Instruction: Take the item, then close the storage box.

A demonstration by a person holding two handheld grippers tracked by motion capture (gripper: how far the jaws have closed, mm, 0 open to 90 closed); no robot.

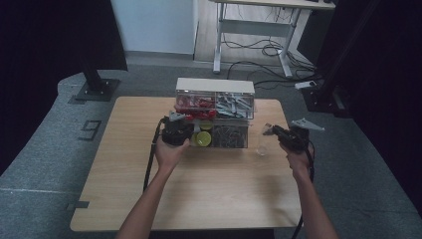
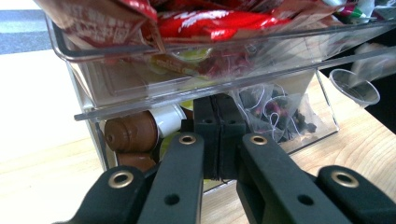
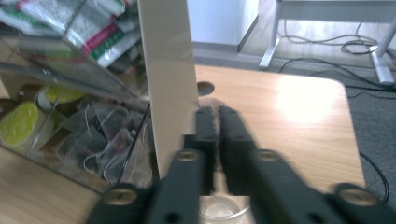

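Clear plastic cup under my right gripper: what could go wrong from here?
1. The small clear plastic cup stands loose on the wooden table, right beneath the right gripper. It looks light, so a small nudge could tip it.
2. The clear upper drawer, heaped with red packets, overhangs the shut left gripper. Raising that hand could knock the drawer and spill packets.

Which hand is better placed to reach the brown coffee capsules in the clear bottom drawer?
Left: the left gripper sits shut beside the brown coffee capsules; the right gripper hovers off by the clear plastic cup.
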